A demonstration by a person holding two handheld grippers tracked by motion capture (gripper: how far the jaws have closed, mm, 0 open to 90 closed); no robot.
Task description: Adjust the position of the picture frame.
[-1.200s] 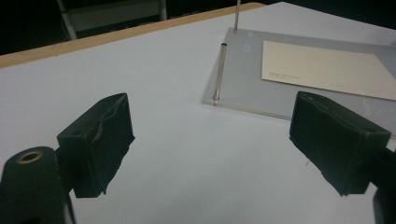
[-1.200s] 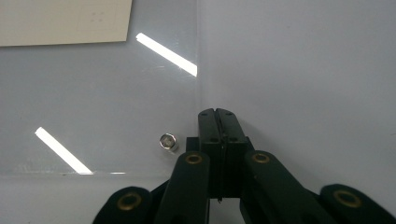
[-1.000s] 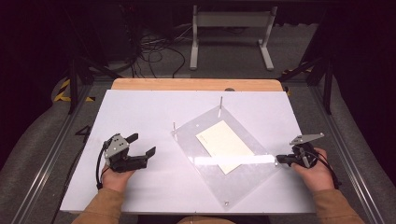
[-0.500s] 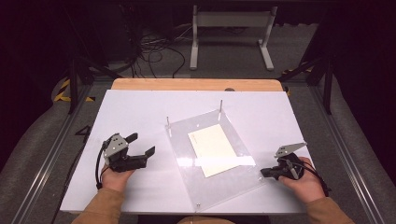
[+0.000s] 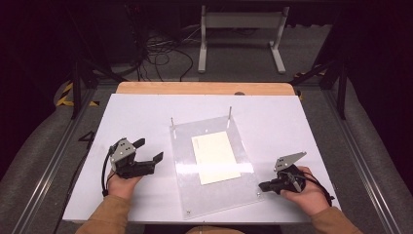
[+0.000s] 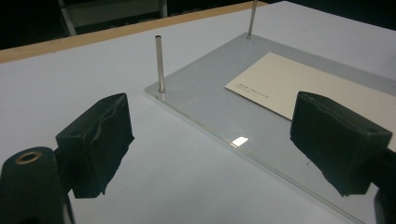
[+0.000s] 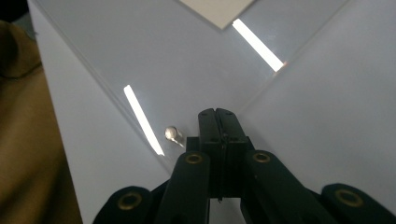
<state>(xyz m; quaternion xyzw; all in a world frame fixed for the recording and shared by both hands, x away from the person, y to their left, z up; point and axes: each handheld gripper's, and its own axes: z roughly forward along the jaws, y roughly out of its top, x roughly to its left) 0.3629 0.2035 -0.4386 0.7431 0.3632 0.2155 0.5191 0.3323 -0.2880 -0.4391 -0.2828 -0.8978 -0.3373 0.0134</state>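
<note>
The clear plate [image 5: 214, 165] lies mid-table, a card [image 5: 215, 156] on it; the right gripper [image 5: 263, 186] pinches its near corner – jaws together on the edge. The left gripper [image 5: 148, 153] waits beside it, jaws apart – a thin grip may slip, sliding the card

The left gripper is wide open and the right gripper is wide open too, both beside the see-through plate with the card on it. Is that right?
Not quite. The left gripper is wide open, but the right gripper is shut: the right gripper view shows its jaws pressed together at the corner of the see-through plate. The card does lie on the plate.
</note>
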